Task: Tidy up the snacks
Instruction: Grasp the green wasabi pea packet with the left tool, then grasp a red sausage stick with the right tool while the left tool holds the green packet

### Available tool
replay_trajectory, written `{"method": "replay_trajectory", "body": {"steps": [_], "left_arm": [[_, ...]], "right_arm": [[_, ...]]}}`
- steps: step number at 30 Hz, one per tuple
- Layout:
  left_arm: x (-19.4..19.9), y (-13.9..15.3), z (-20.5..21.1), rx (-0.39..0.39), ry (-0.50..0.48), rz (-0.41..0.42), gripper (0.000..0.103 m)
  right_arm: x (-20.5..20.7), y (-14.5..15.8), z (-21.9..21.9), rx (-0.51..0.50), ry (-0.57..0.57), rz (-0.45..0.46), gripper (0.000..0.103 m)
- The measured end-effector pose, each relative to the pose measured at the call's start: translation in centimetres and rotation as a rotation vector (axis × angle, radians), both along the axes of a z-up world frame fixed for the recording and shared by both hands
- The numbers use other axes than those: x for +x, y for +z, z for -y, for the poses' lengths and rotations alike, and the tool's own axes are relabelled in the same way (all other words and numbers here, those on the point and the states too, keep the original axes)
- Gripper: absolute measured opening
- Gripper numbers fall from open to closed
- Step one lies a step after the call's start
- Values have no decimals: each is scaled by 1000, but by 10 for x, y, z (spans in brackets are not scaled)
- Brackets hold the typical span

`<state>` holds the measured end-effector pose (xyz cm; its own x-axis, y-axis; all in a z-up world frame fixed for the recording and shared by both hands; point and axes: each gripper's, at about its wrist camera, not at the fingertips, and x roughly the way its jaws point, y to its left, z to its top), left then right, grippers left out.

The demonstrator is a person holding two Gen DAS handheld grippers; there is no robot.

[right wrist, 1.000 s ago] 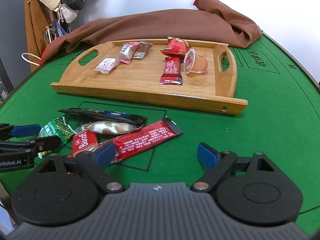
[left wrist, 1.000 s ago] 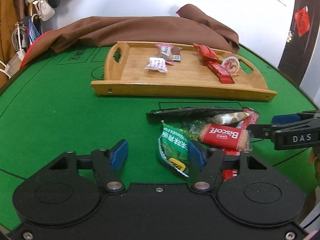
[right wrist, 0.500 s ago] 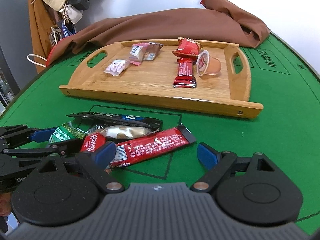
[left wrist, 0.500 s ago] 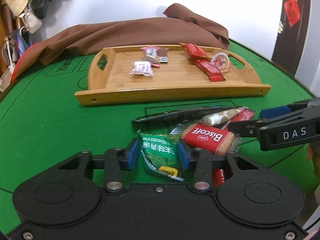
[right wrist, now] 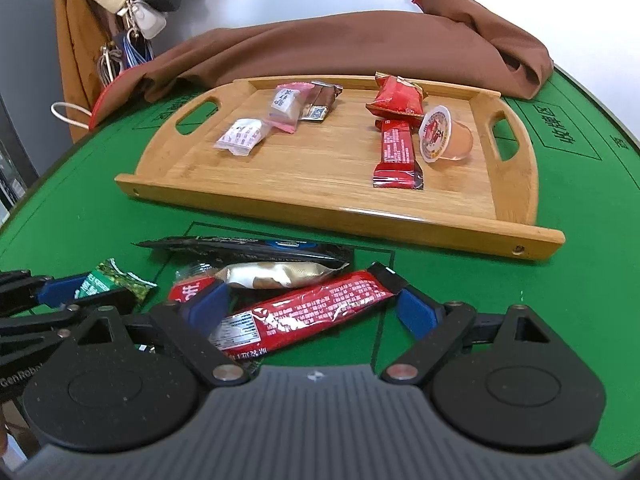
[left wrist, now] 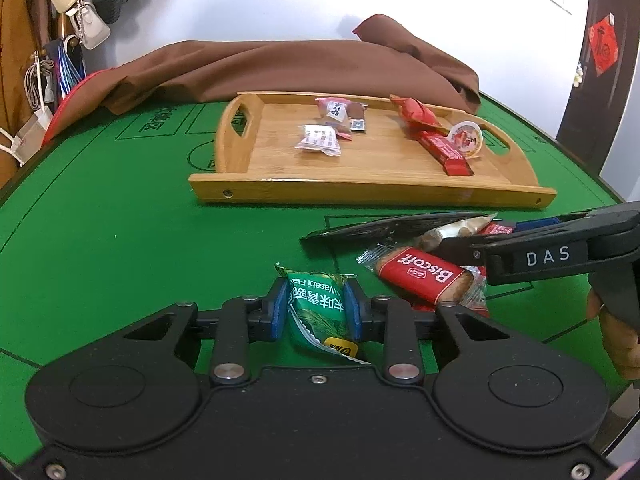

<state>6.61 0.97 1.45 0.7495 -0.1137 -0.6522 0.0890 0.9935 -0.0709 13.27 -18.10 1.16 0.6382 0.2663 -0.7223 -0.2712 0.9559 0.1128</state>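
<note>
My left gripper (left wrist: 315,292) is closing, its blue pads pressed on both sides of a green wasabi packet (left wrist: 320,320) just off the green felt; the same packet (right wrist: 116,280) shows at the left of the right wrist view. My right gripper (right wrist: 312,308) stands open, its fingers on either side of a long red bar (right wrist: 344,296) without touching it. A Biscoff biscuit (left wrist: 424,276), a gold packet (right wrist: 276,274) and a black wrapper (right wrist: 248,248) lie in the same pile. Behind it the wooden tray (right wrist: 320,208) holds several snacks, among them a jelly cup (right wrist: 444,136).
A brown cloth (left wrist: 300,68) is heaped along the table's far edge behind the tray. Bags and a hat (left wrist: 80,12) hang at the far left. Bare green felt (left wrist: 100,220) stretches left of the pile, and the table's rounded edge runs close on the right.
The left jaws have closed from wide apart onto the green packet, which now sits apart from the pile. The right gripper has shifted so that its open fingers straddle the long red bar.
</note>
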Motion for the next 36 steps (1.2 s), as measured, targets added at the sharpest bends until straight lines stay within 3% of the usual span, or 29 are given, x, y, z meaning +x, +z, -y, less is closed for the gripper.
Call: {"method": "replay_trajectory", "body": {"steps": [5, 14, 21, 27, 36], "left_arm": [[-1, -2, -5, -30, 6, -3, 28], [-1, -5, -6, -34, -2, 9, 29], [-2, -6, -4, -24, -4, 15, 31], [-1, -6, -3, -23, 0, 11, 32], [-1, -6, -2, -14, 1, 13, 32]], "right_arm": [[-3, -3, 6, -134, -28, 11, 94], [-13, 1, 50, -185, -114, 12, 94], [-33, 4, 45, -256, -10, 35, 94], [-41, 11, 36, -177, 100, 15, 93], [-50, 14, 22, -53, 217, -25, 83]]}}
